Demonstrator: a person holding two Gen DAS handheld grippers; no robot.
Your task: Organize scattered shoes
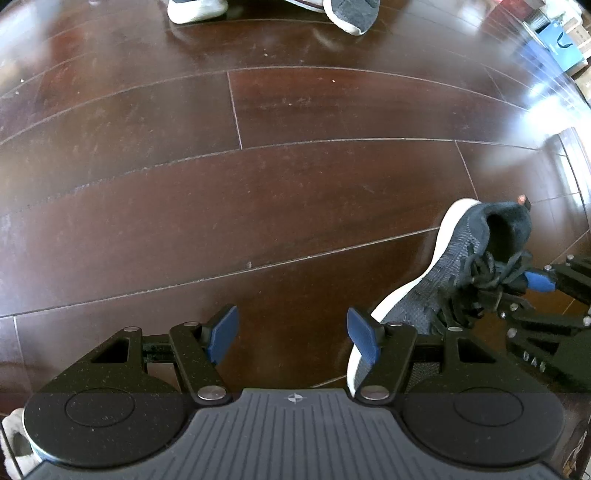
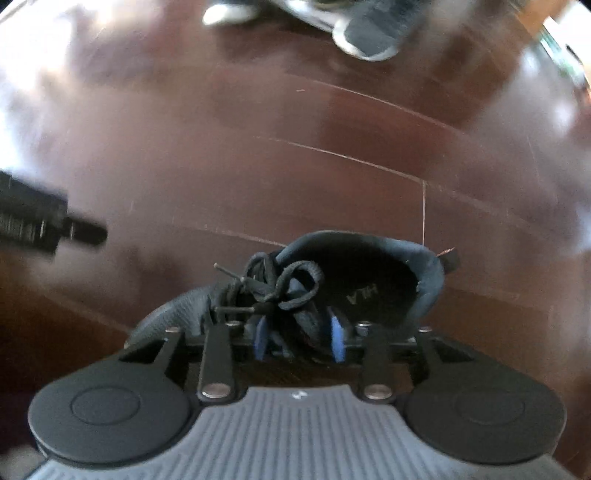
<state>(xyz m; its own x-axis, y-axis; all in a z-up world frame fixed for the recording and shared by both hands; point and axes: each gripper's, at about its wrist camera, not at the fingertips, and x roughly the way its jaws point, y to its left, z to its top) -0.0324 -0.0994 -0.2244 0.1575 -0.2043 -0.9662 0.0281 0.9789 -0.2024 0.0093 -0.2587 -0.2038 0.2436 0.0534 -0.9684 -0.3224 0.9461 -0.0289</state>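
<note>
Low in the right wrist view, the right gripper (image 2: 301,338) pinches the tongue of a dark sneaker (image 2: 354,280), raised over the wooden floor (image 2: 332,166). The left gripper (image 1: 291,334) gapes wide, holding nothing. Two more shoes (image 1: 352,14) lie at the top edge.

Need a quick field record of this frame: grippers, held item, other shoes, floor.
left hand-held gripper: open, holds nothing, over bare floor
right hand-held gripper: shut on the dark sneaker at its tongue, by the laces
dark sneaker: dark knit upper, white sole, black laces, lying beside the left hand-held gripper
other shoes: white shoe and grey shoe at far edge of the floor
floor: dark wood planks, glare at right
image quality: right wrist view blurred
</note>
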